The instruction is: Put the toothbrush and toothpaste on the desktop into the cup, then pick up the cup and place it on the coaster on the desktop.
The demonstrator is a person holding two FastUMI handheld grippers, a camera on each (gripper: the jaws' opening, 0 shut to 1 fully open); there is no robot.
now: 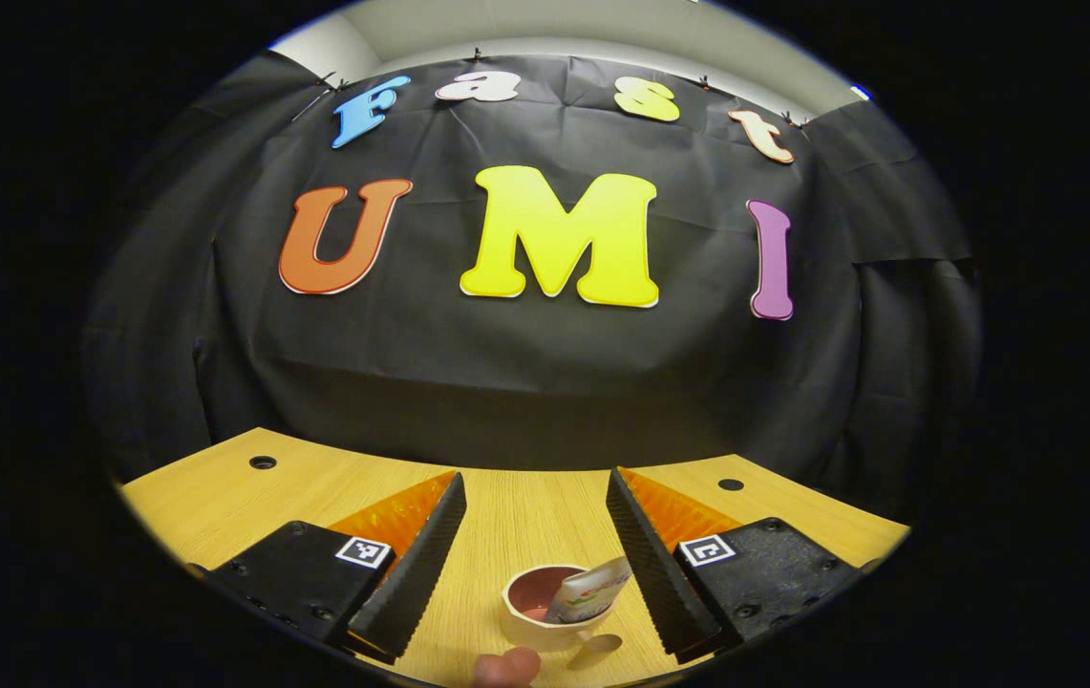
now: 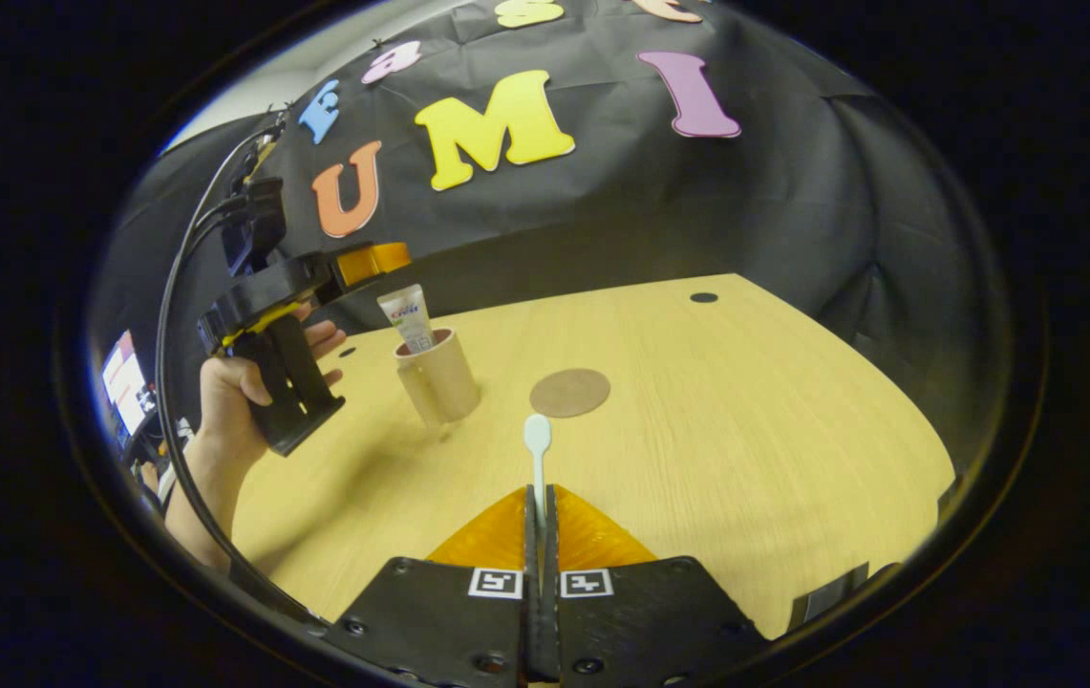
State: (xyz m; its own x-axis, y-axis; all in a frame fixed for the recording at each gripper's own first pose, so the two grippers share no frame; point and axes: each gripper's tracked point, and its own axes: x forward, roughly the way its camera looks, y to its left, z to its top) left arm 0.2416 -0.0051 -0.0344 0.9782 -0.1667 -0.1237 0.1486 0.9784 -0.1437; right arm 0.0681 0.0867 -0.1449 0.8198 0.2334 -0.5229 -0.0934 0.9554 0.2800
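Note:
A beige cup (image 2: 438,382) stands on the wooden table with the toothpaste tube (image 2: 408,317) upright inside it. In the left gripper view the cup (image 1: 545,612) and the tube (image 1: 592,588) lie low between my open fingers. My left gripper (image 1: 535,483) holds nothing. From the right gripper view the left gripper (image 2: 373,260) hovers just above and behind the cup, held by a hand (image 2: 229,392). My right gripper (image 2: 540,497) is shut on the pale toothbrush (image 2: 538,459), its head pointing forward, to the right of the cup. The round brown coaster (image 2: 570,392) lies flat to the right of the cup.
The table (image 2: 745,430) stretches bare to the right of the coaster, with a small dark hole (image 2: 703,297) near its far edge. A lit screen (image 2: 124,382) glows beyond the table's left side. Cables (image 2: 191,239) trail from the left gripper.

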